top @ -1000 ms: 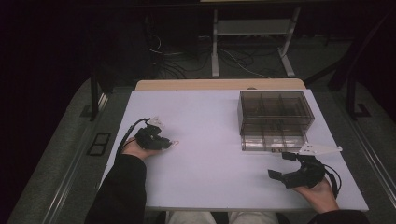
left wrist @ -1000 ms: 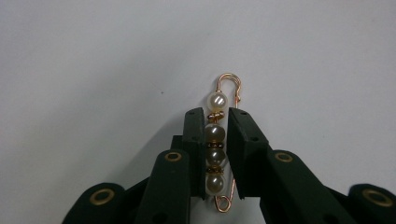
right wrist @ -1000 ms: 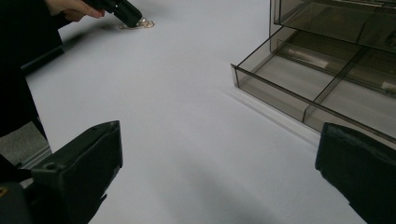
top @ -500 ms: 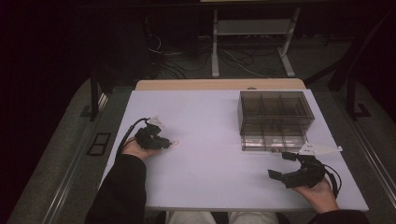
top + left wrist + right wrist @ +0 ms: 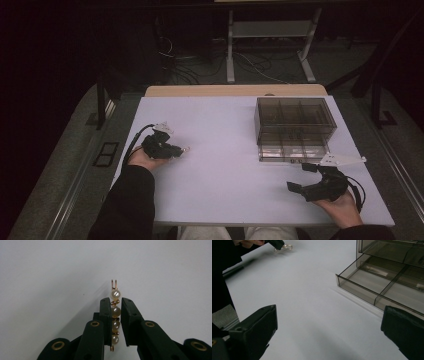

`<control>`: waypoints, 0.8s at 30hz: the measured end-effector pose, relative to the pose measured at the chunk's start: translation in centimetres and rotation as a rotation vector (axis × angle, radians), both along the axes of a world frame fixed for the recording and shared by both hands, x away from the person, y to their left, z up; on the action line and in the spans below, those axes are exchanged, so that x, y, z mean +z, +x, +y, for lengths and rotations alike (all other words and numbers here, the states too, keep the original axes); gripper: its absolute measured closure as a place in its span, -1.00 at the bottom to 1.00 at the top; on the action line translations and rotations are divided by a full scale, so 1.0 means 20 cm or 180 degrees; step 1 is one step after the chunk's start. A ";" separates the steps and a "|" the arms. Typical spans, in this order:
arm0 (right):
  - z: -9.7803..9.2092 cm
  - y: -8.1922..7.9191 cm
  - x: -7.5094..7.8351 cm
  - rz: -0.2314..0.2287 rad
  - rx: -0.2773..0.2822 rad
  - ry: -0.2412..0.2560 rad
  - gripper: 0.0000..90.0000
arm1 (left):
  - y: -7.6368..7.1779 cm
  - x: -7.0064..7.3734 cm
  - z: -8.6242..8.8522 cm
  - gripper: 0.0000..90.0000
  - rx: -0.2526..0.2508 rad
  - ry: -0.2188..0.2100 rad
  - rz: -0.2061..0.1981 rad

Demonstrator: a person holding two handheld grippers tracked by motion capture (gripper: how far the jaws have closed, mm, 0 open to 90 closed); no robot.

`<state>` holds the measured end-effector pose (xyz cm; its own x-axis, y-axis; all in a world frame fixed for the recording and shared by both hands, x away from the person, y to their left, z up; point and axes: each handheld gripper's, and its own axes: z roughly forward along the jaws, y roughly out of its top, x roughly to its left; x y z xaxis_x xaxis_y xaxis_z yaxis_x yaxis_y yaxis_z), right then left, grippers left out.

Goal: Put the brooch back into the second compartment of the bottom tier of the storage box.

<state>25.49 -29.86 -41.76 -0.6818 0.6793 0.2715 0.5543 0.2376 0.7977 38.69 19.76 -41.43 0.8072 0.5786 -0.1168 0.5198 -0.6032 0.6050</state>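
Left tongs (image 5: 176, 149) sit near the desk's (image 5: 225, 175) left edge in the high view, clamped on a pearl pin (image 5: 184, 149) whose gold tip pokes out toward the desk middle. Right tongs (image 5: 304, 177) rest near the front right corner, jaws spread wide, nothing in them. A smoky clear drawer box (image 5: 294, 127) stands at the right rear, its bottom drawer (image 5: 292, 152) pulled out toward the person, just beyond the right tongs. Wide bare desk between the two hands; the left hand (image 5: 142, 159) is close to the left edge.

Left gripper view: left tongs (image 5: 115, 305) closed on the pearl pin (image 5: 115, 312), jaws pressing its sides. Long axis runs along the jaws, straight ahead; top pearl and the gold wire loop stick out past the tips, lower end shows under the jaws. Bare white desk (image 5: 50, 277) ahead and on both sides.

Right gripper view: right tongs (image 5: 329, 322) gape wide, empty. Open drawer (image 5: 384, 287) lies ahead right, front wall facing the jaws, divided compartments visible, contents too faint to tell. Left tongs (image 5: 275, 243) with the pin (image 5: 283, 248) far off at upper left. Open desk (image 5: 312, 305) between.
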 end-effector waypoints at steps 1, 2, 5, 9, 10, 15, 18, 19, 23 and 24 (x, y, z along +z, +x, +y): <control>0.00 0.00 0.00 0.0003 -0.0002 0.0002 -0.99 | 0.00 0.01 -0.01 0.76 -0.0008 -0.0011 -0.0004; 0.00 0.00 0.00 0.0008 -0.0003 0.0004 -0.99 | -0.01 0.02 -0.01 0.76 -0.0023 -0.0017 -0.0002; 0.00 0.00 0.00 0.0009 -0.0006 0.0001 -0.99 | -0.02 0.04 -0.03 0.76 -0.0055 -0.0042 -0.0014; 0.00 0.00 0.00 0.0011 -0.0002 0.0006 -0.99 | -0.03 0.06 -0.05 0.76 -0.0095 -0.0074 -0.0032; 0.00 0.00 0.00 0.0011 -0.0002 0.0006 -0.99 | -0.03 0.07 -0.05 0.76 -0.0095 -0.0091 -0.0037; 0.00 0.00 0.00 0.0009 -0.0007 0.0012 -0.99 | -0.05 0.09 -0.06 0.76 -0.0110 -0.0118 -0.0028; 0.00 0.00 0.00 0.0010 -0.0007 0.0013 -0.99 | -0.05 0.10 -0.06 0.76 -0.0123 -0.0123 -0.0051; 0.00 0.00 0.00 0.0009 -0.0009 0.0014 -0.99 | -0.06 0.11 -0.06 0.76 -0.0112 -0.0136 -0.0054; 0.00 0.00 0.00 0.0010 -0.0014 0.0016 -0.99 | -0.07 0.13 -0.06 0.76 -0.0090 -0.0187 -0.0078; 0.00 0.00 0.00 0.0010 -0.0015 0.0014 -0.99 | -0.07 0.14 -0.06 0.76 -0.0088 -0.0207 -0.0085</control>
<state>25.46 -29.89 -41.73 -0.6779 0.6812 0.2765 0.5578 0.2316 0.7970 37.32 18.64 -38.64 0.8262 0.5478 -0.1314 0.4865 -0.5761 0.6568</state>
